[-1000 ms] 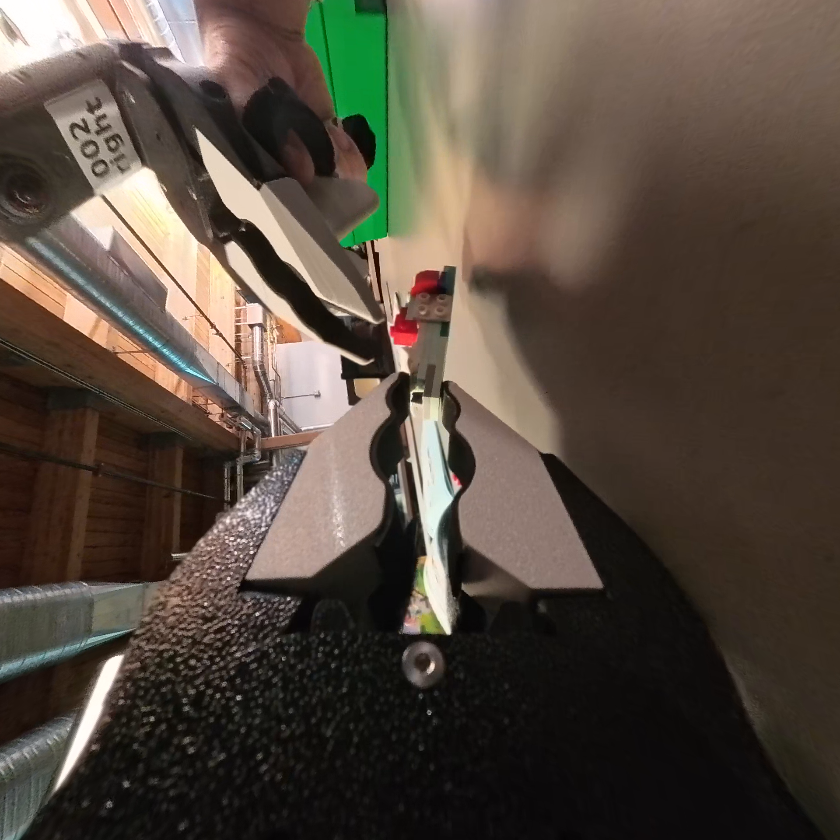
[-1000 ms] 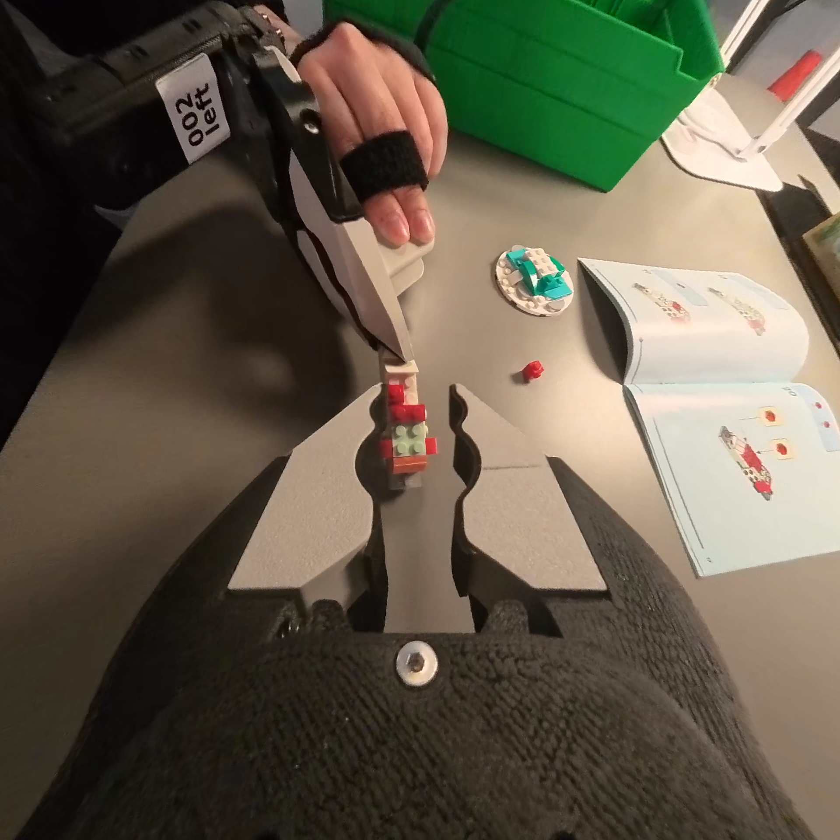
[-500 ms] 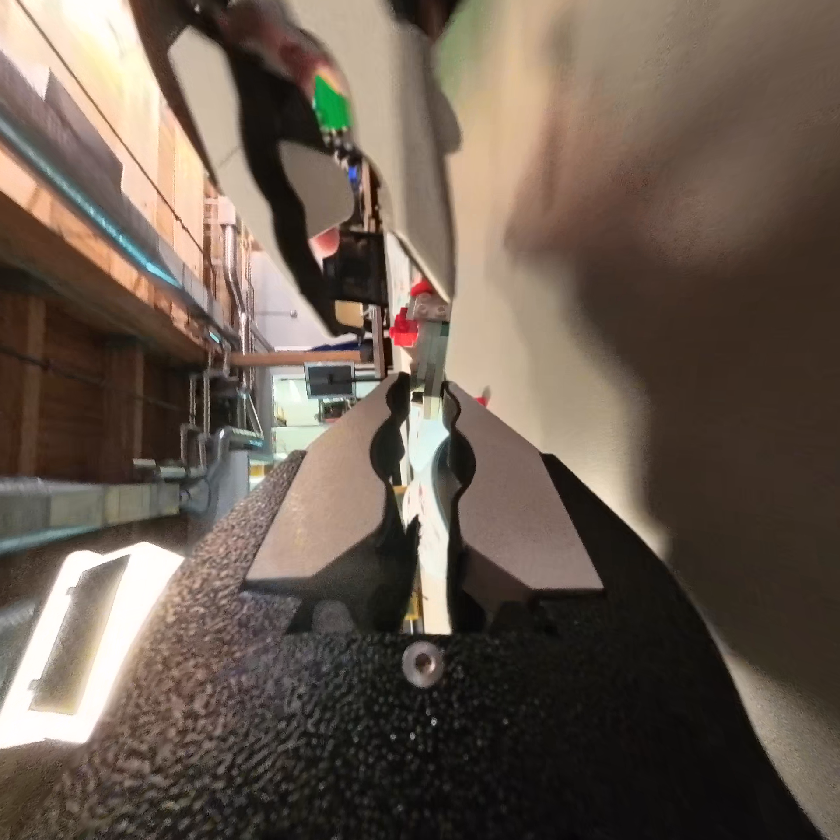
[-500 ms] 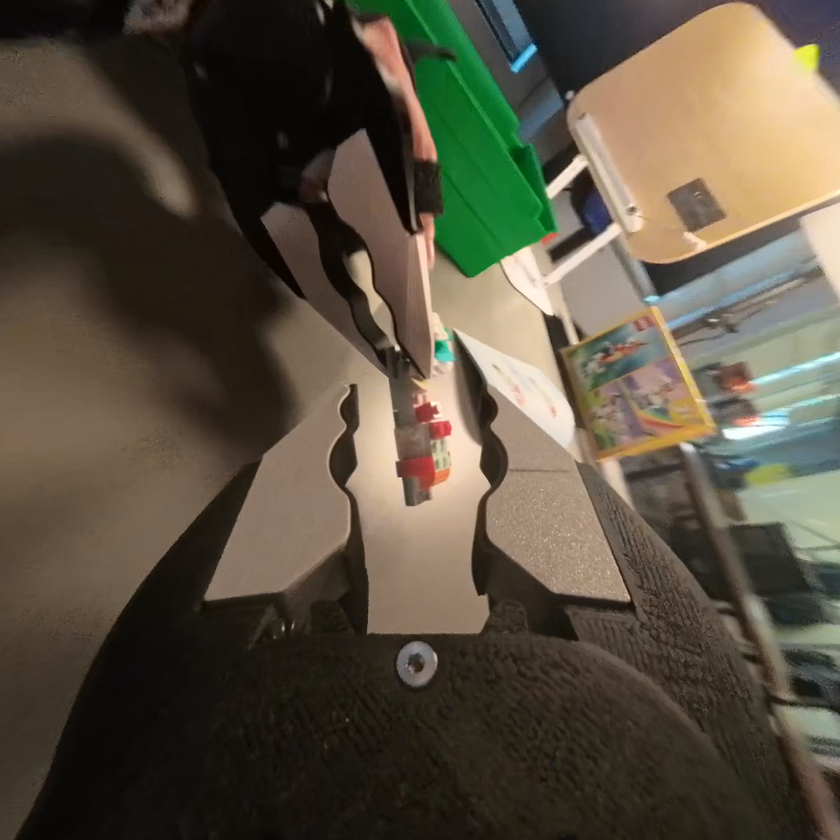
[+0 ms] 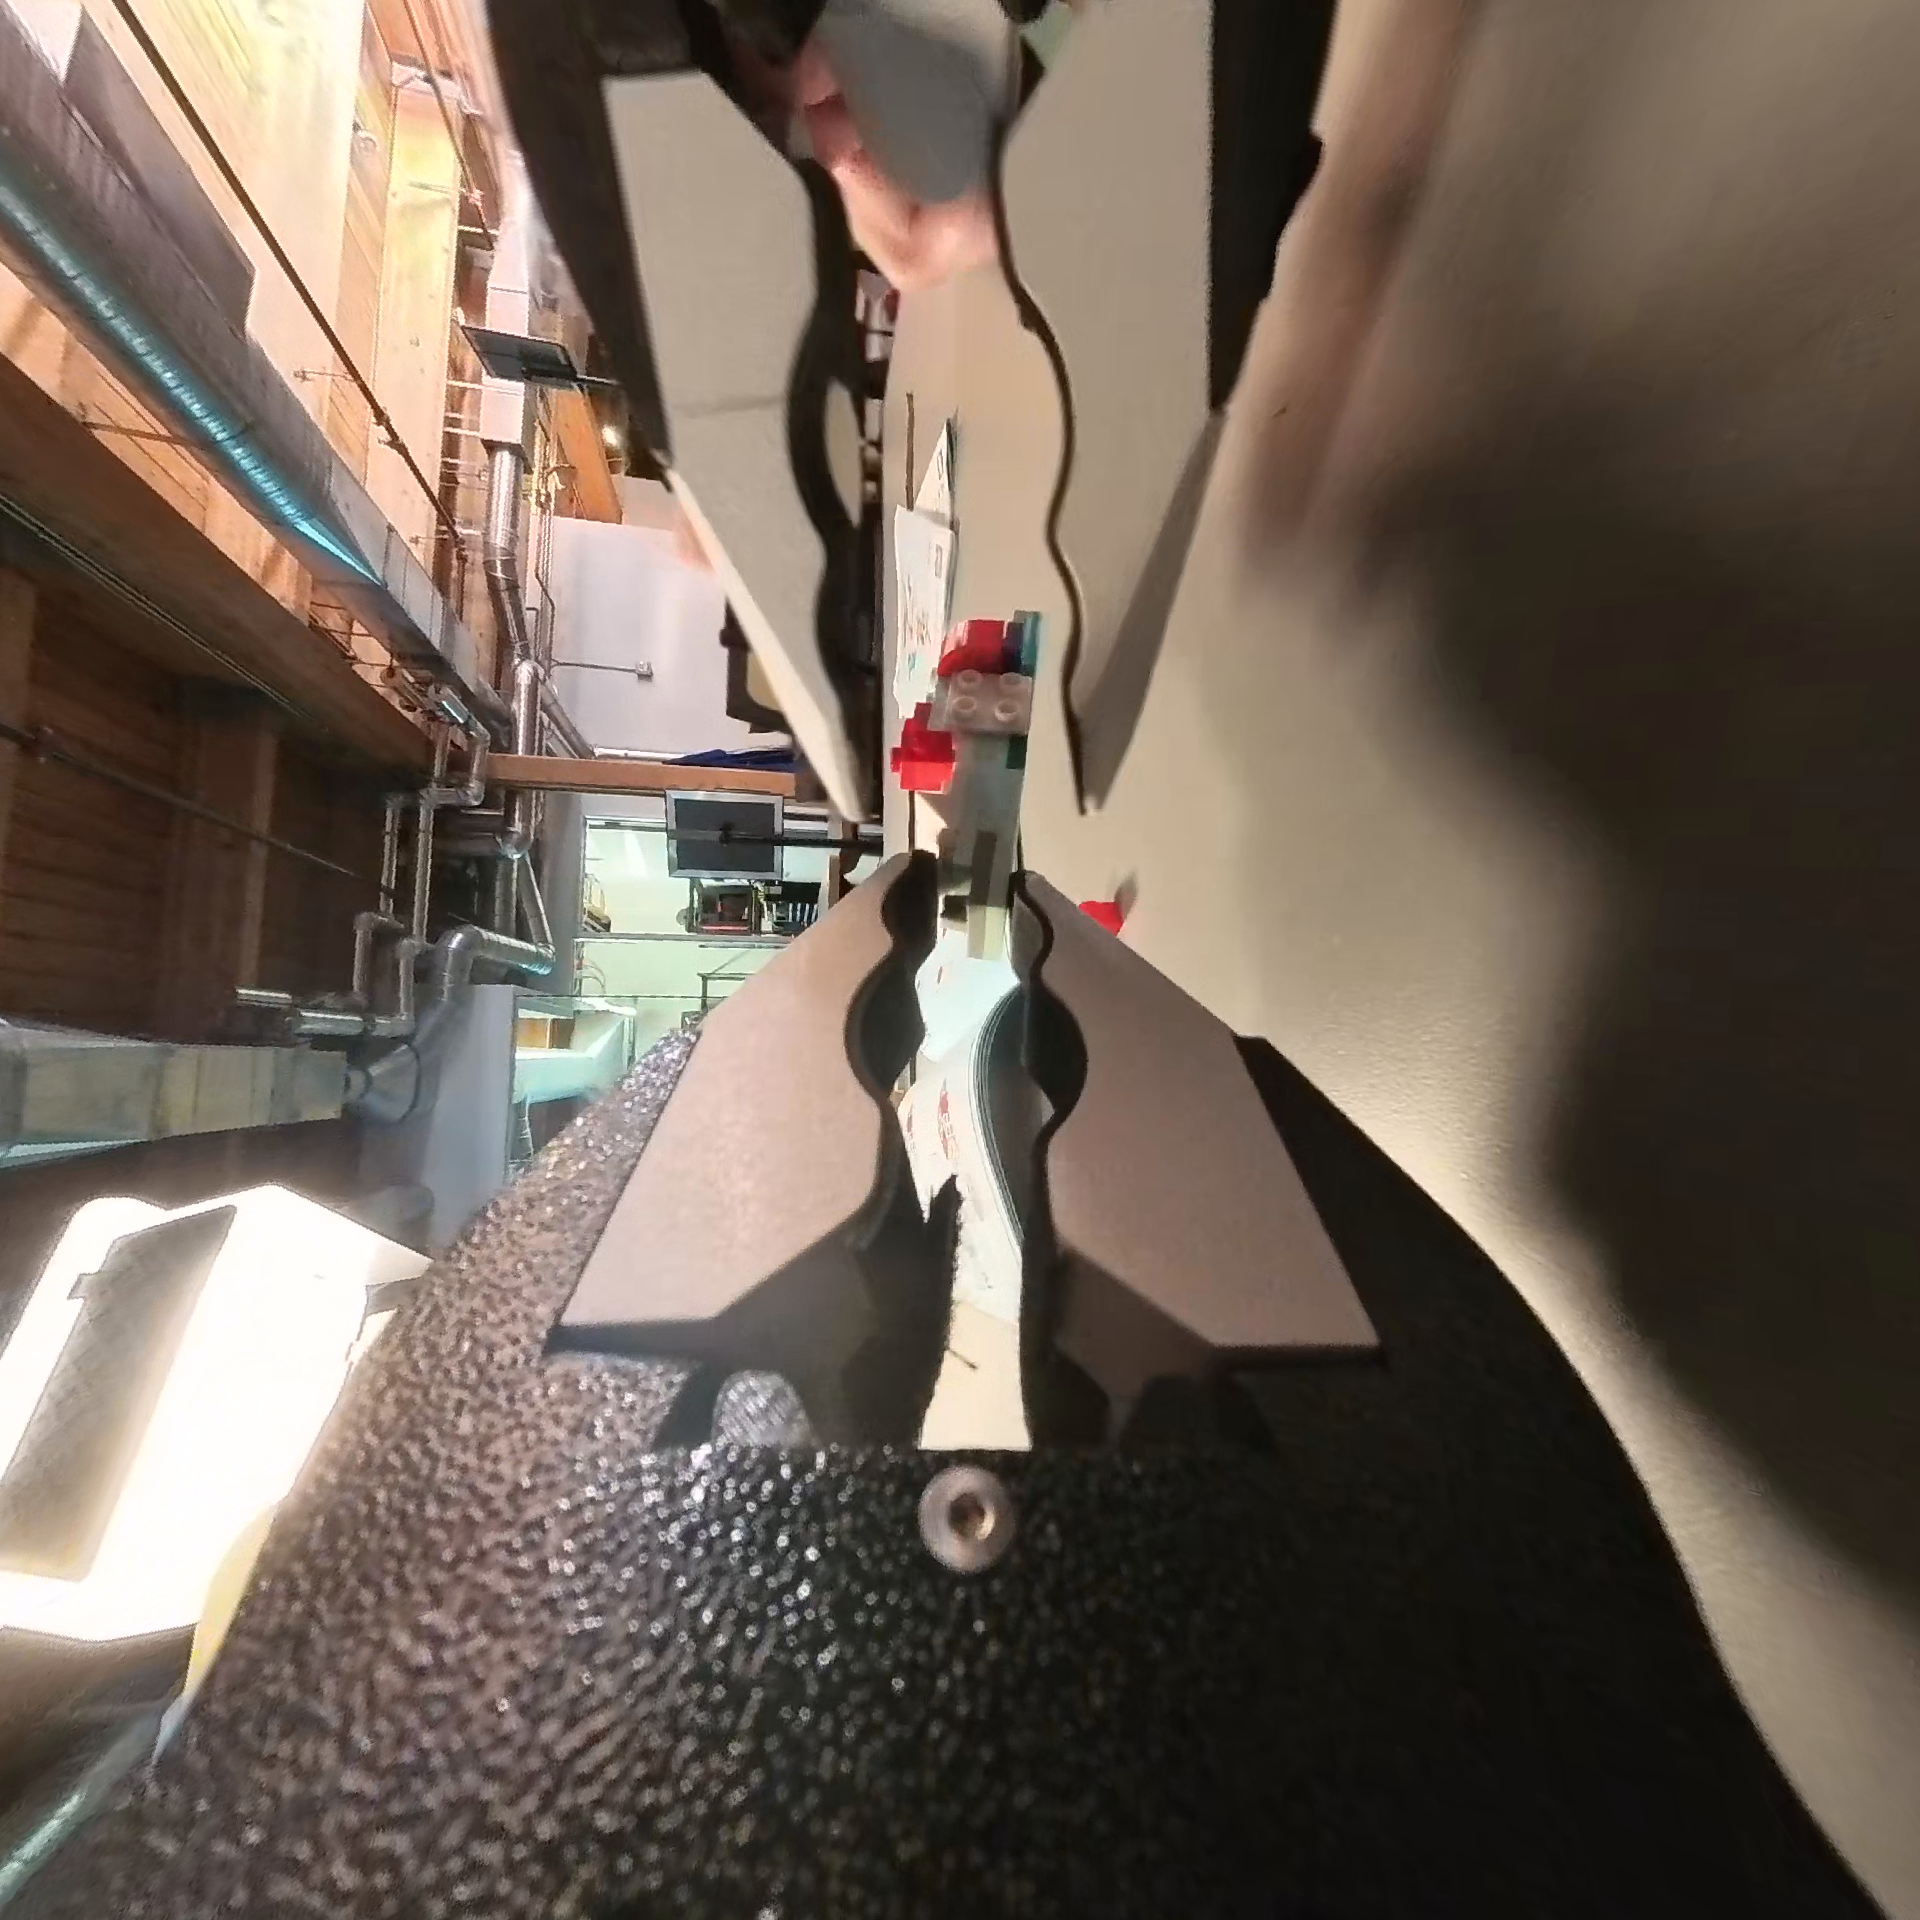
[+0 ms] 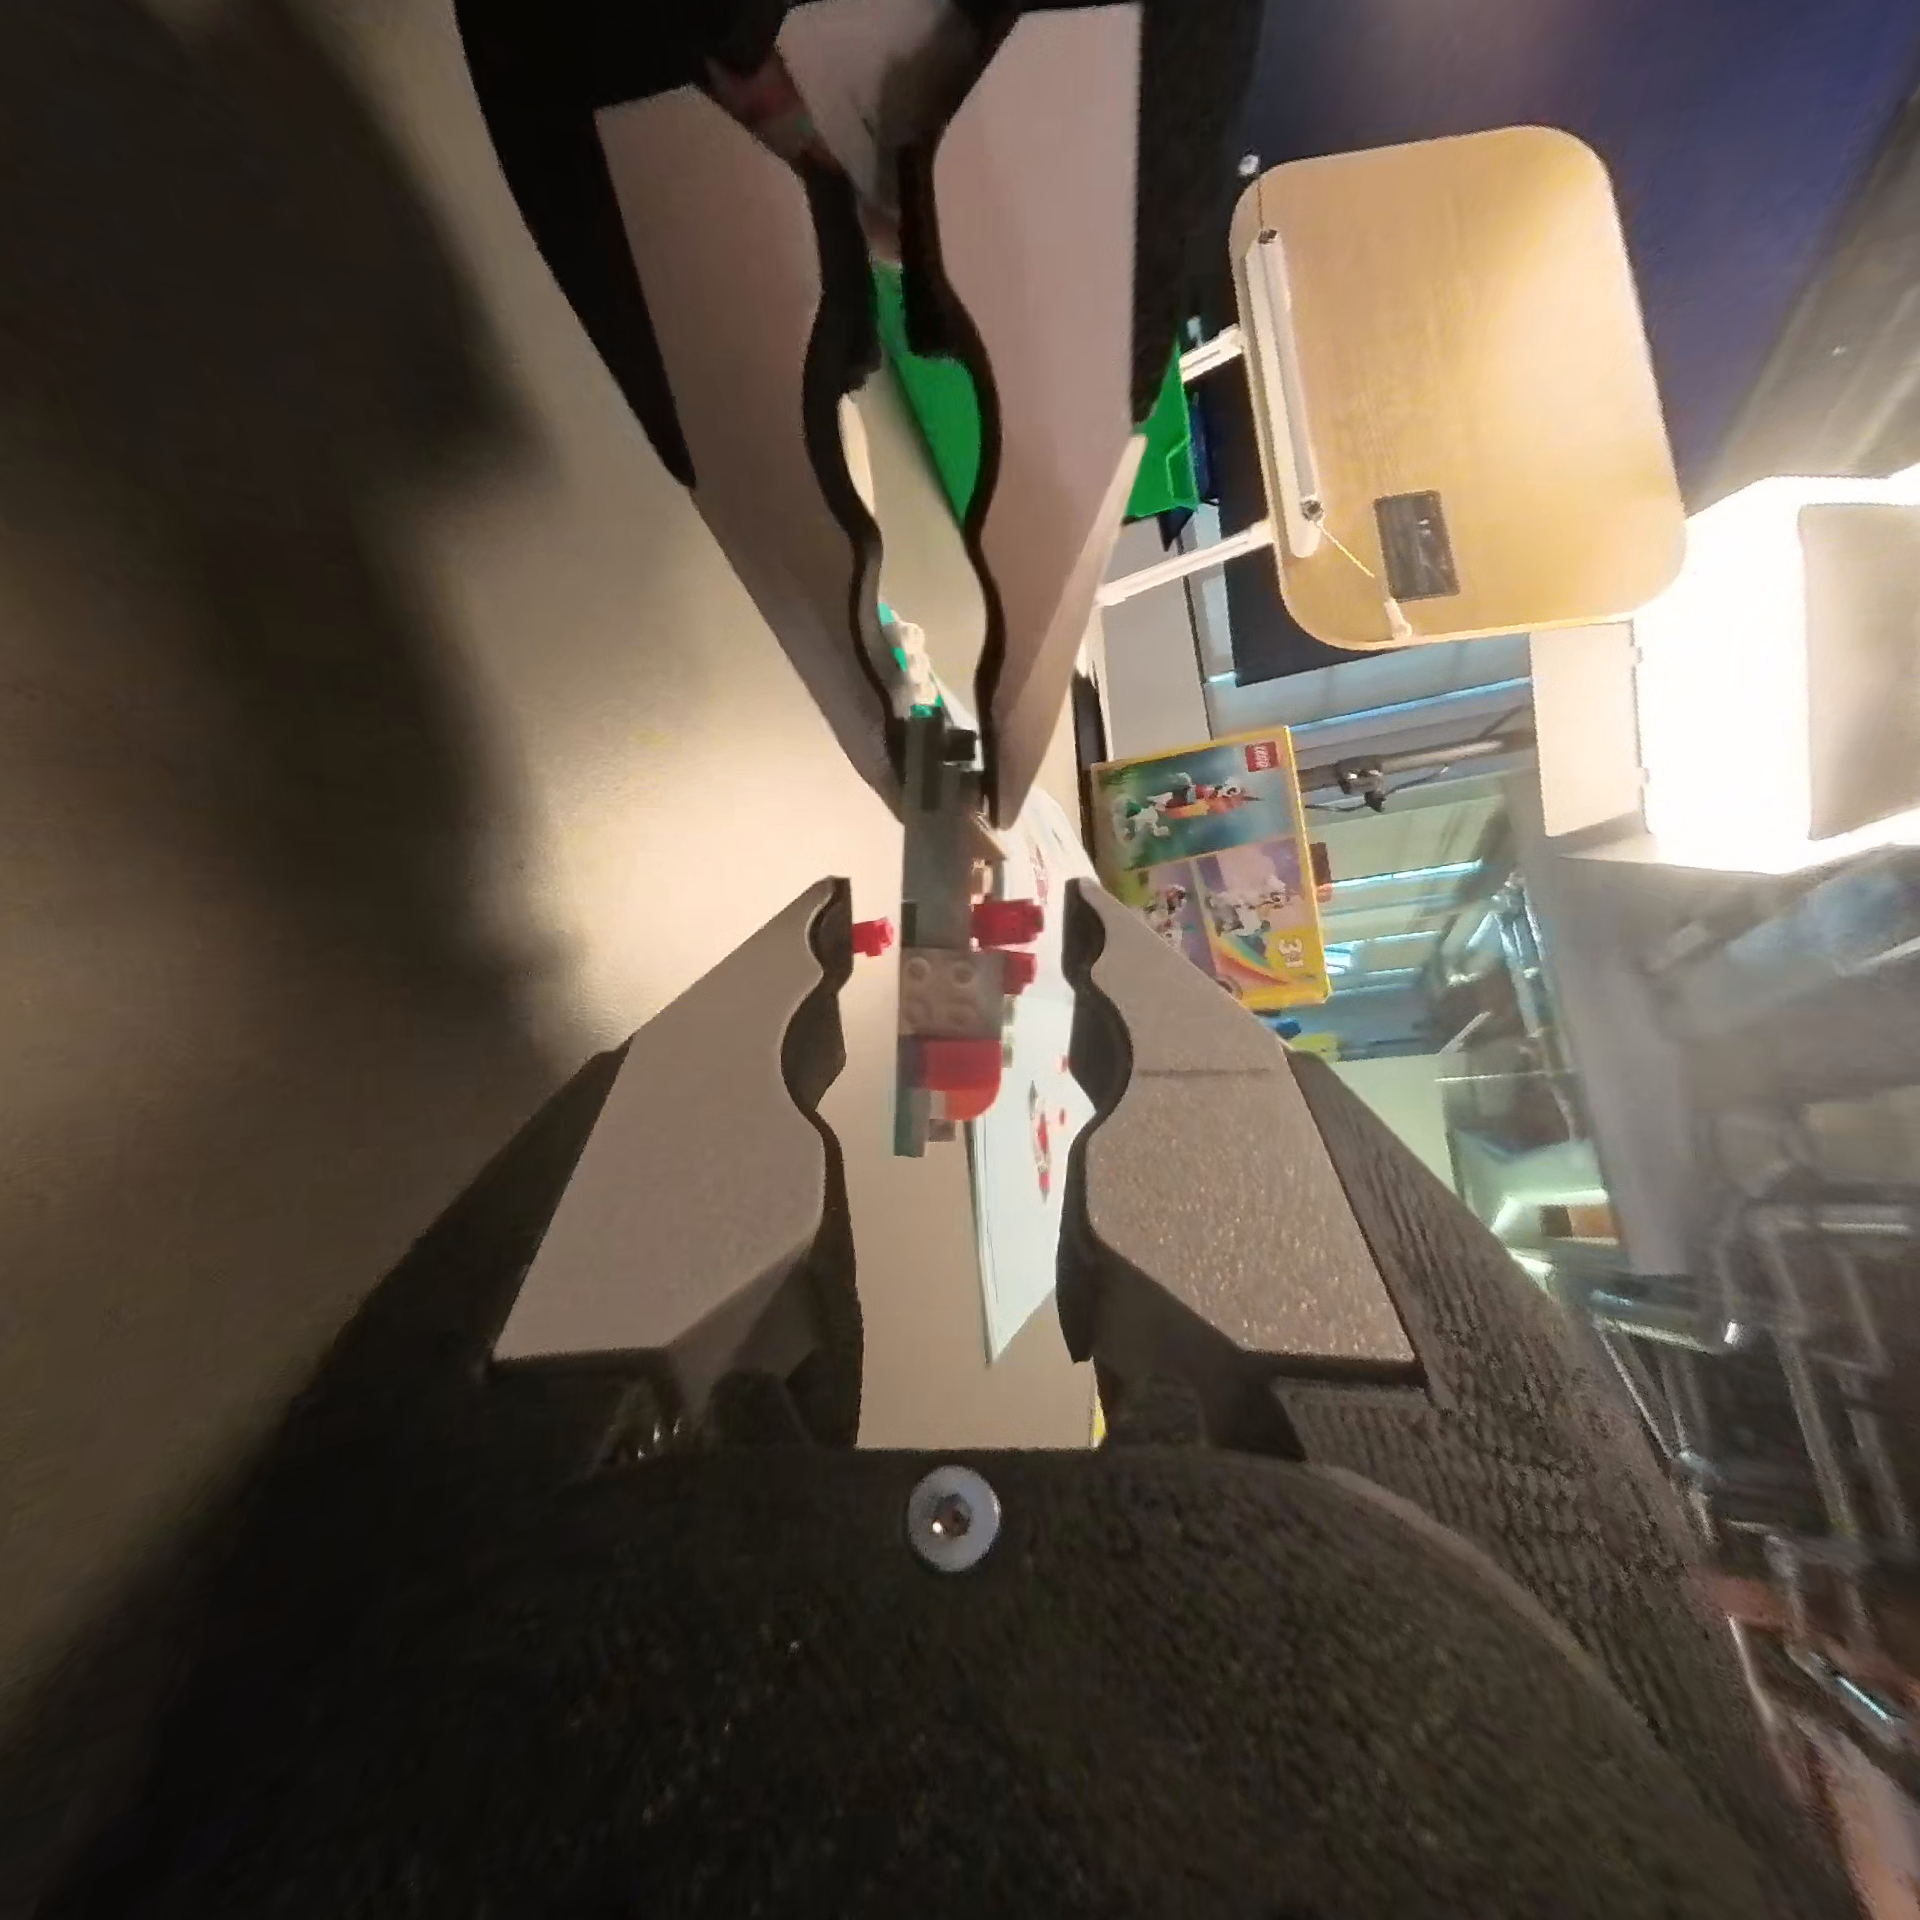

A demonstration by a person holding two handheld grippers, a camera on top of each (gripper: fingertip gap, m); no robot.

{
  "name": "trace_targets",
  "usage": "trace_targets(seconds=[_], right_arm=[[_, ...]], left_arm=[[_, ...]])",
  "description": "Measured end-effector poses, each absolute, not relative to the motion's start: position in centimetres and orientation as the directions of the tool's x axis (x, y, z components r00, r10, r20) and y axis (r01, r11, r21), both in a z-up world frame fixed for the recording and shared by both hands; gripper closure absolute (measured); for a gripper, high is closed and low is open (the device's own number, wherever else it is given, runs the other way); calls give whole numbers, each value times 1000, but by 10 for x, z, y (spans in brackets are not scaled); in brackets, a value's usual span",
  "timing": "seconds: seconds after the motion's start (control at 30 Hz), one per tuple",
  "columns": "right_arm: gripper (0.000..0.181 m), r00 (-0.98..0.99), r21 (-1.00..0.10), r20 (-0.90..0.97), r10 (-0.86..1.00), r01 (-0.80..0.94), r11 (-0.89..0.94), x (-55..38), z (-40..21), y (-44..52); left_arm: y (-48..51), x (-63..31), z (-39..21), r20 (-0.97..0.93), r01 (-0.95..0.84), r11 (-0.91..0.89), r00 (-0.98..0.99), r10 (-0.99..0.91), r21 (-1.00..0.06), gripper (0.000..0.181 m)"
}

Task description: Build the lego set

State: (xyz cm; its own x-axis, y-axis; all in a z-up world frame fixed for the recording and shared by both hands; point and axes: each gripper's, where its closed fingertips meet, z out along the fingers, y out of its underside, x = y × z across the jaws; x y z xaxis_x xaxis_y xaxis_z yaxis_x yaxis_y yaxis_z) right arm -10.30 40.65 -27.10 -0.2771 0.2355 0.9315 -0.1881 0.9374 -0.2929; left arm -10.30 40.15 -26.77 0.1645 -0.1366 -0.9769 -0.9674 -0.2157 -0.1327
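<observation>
Left tool (image 5: pixel 971 868) pinches the half-built model (image 6: pixel 951 997) by its tail, held above the surface (image 6: pixel 312 935) between the right tool's (image 6: pixel 951 894) parted fingers; a loose red brick (image 5: pixel 1103 914) awaits fitting.

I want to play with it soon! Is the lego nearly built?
Partly. A small red and grey model is already stuck together. The left gripper pinches one end, and the open right gripper sits around the other. A loose red brick still lies on the table, so more remains.
</observation>
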Motion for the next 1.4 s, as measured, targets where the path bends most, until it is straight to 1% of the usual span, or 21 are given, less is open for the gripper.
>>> trace_targets(seconds=[0.1,0.23,0.53,0.7,0.8,0.9,0.97,1.03,1.17,1.2,1.3,1.4], right_arm=[[145,-262,-268,940,218,-173,948,-105,-273,409],[154,-213,-250,954,210,-181,951,-105,-267,411],[154,-129,-165,981,144,-172,971,-106,-260,411],[153,-43,-40,999,33,-167,985,-108,-256,411],[152,-14,5,1000,-8,-164,986,-109,-256,410],[152,13,39,999,-38,-161,986,-109,-255,409],[152,13,28,1000,-26,-161,987,-109,-255,409],[152,-7,-10,1000,9,-164,986,-109,-256,409],[155,-73,-165,985,155,-166,972,-108,-255,411],[155,-79,-178,983,167,-168,970,-108,-255,411],[155,-91,-179,982,165,-164,970,-109,-258,411],[155,-76,-148,988,137,-170,974,-110,-259,411]], left_arm=[[401,-100,-266,-976,-970,-200,169,-135,-140,169],[401,-94,-263,-971,-967,-177,205,-120,-182,169],[401,-96,-259,-966,-956,-198,239,-101,-216,169],[401,-99,-257,-953,-940,-216,290,-89,-265,169],[401,-99,-257,-948,-935,-217,304,-89,-280,169],[401,-99,-257,-932,-921,-215,350,-91,-325,170],[401,-99,-257,-922,-913,-210,375,-95,-350,170],[401,-99,-257,-917,-909,-207,387,-97,-361,170],[400,-96,-255,-924,-917,-192,372,-90,-351,170],[400,-96,-255,-919,-912,-191,383,-90,-362,170],[401,-97,-258,-910,-905,-193,402,-103,-378,170],[401,-98,-259,-906,-901,-194,411,-104,-387,170]])
